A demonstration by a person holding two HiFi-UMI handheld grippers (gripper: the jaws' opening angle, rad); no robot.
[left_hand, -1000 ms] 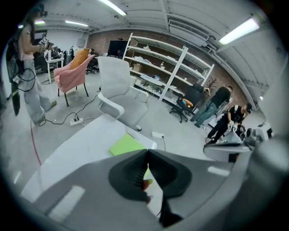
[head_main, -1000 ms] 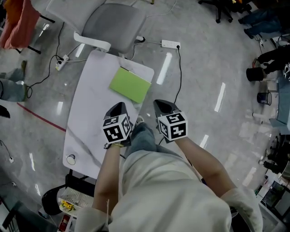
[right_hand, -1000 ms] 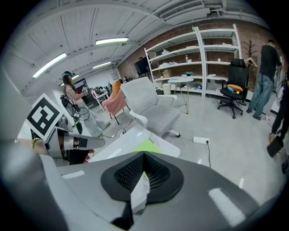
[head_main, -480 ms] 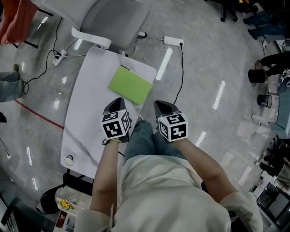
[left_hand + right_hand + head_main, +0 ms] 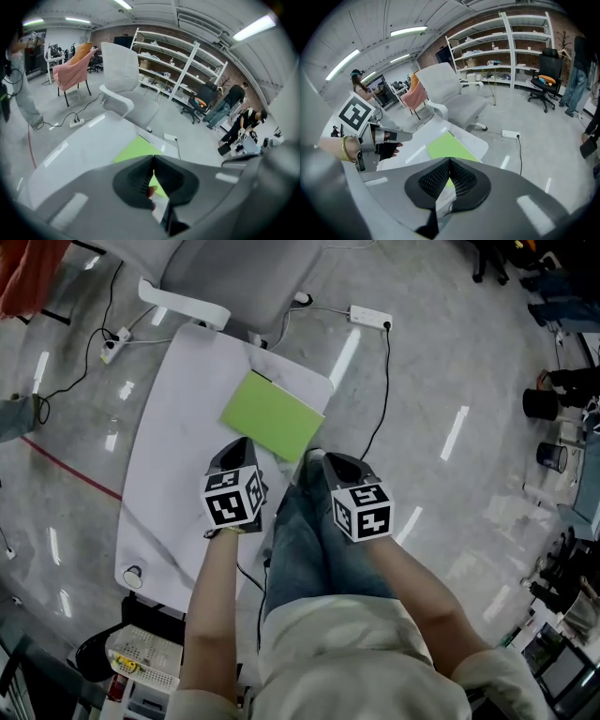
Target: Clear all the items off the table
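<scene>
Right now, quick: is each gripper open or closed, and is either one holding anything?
Left gripper: jaws closed tip to tip, holding nothing.
Right gripper: jaws closed, holding nothing.

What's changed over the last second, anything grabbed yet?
The left gripper and right gripper have come down closer to the green folder, jaws together, nothing taken hold of. The folder lies unmoved on the white table.
</scene>
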